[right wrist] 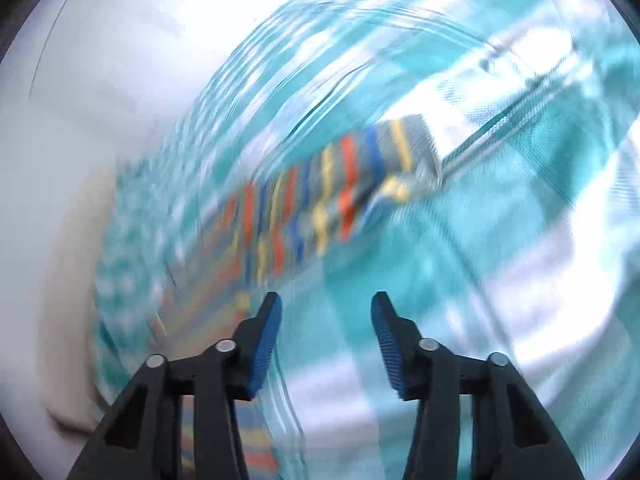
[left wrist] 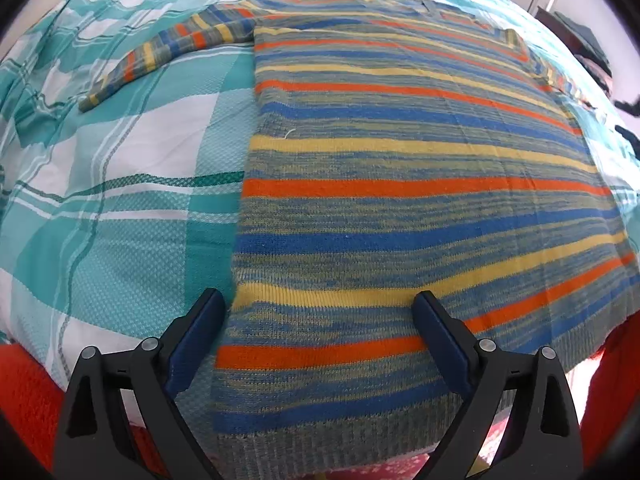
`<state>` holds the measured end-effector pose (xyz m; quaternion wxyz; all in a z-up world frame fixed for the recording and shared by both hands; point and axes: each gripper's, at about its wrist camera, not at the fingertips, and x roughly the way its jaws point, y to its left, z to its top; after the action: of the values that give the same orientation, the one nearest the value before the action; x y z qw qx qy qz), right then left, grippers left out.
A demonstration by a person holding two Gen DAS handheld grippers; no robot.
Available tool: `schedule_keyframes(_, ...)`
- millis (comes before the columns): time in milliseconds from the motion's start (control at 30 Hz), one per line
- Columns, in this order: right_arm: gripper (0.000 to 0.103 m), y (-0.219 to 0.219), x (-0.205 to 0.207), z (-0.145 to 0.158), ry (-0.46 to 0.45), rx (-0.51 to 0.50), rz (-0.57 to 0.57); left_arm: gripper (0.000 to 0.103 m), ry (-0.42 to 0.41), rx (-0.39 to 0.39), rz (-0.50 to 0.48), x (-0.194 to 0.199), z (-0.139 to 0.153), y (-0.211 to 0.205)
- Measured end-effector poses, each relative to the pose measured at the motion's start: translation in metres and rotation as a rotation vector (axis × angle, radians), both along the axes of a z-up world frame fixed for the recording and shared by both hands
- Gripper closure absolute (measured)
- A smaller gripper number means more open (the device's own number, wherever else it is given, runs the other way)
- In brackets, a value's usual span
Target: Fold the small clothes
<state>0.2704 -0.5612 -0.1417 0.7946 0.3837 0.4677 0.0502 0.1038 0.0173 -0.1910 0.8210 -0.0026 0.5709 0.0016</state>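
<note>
A small striped knit sweater (left wrist: 400, 184), in blue, orange, yellow and grey-green bands, lies flat on a teal and white checked bedsheet (left wrist: 120, 184). Its left sleeve (left wrist: 168, 52) stretches out to the far left. My left gripper (left wrist: 320, 308) is open and empty, hovering over the sweater's near left hem corner. In the blurred right wrist view, the sweater's other sleeve (right wrist: 320, 196) lies on the sheet, its cuff at the upper right. My right gripper (right wrist: 326, 312) is open and empty, just short of that sleeve.
A red fabric (left wrist: 28, 392) shows below the bed's near edge on both sides. Dark clothes (left wrist: 588, 48) are stacked at the far right. A white wall (right wrist: 100, 80) lies beyond the bed in the right wrist view.
</note>
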Motion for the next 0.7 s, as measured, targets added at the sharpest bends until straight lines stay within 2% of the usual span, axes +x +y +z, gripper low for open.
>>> schedule_keyframes(67, 0.056, -0.009, 0.022, -0.014, 0.031, 0.059, -0.050, 0.005, 0.000, 0.010, 0.006, 0.000, -0.001, -0.001)
schedule_keyframes(167, 0.056, -0.021, 0.051, -0.027, 0.052, 0.031, -0.136, 0.004, 0.004, 0.017, 0.017, 0.002, -0.001, -0.001)
schedule_keyframes(233, 0.072, -0.019, 0.054, -0.037, 0.083, -0.001, -0.178, 0.003, 0.007, 0.019, 0.021, 0.002, -0.002, -0.001)
schedule_keyframes(267, 0.100, -0.022, 0.053, -0.043, 0.093, 0.004, -0.187, 0.003, 0.007, 0.019, 0.021, 0.002, -0.002, -0.001)
schedule_keyframes(333, 0.099, -0.027, 0.042, -0.042, 0.063, 0.006, -0.209, 0.003, 0.005, 0.019, 0.022, 0.002, -0.002, -0.001)
schedule_keyframes(433, 0.100, -0.016, 0.017, -0.015, -0.076, -0.095, -0.149, 0.002, 0.003, 0.021, 0.022, 0.002, -0.003, -0.001)
schedule_keyframes(467, 0.100, -0.011, 0.012, -0.020, -0.060, -0.164, -0.122, 0.002, 0.004, 0.023, 0.023, 0.004, -0.004, -0.001)
schedule_keyframes(500, 0.100, -0.010, 0.008, -0.031, -0.009, -0.171, -0.092, 0.001, 0.005, 0.024, 0.023, 0.005, -0.005, -0.001)
schedule_keyframes(533, 0.100, -0.011, 0.006, -0.046, 0.030, -0.147, -0.084, 0.001, 0.006, 0.025, 0.023, 0.005, -0.005, -0.001)
schedule_keyframes(600, 0.102, -0.019, 0.000, -0.058, 0.017, -0.069, -0.129, 0.001, 0.004, 0.025, 0.023, 0.005, -0.004, 0.000)
schedule_keyframes(700, 0.096, -0.023, -0.001, -0.055, 0.016, -0.054, -0.126, 0.001, 0.002, 0.023, 0.023, 0.003, -0.004, 0.001)
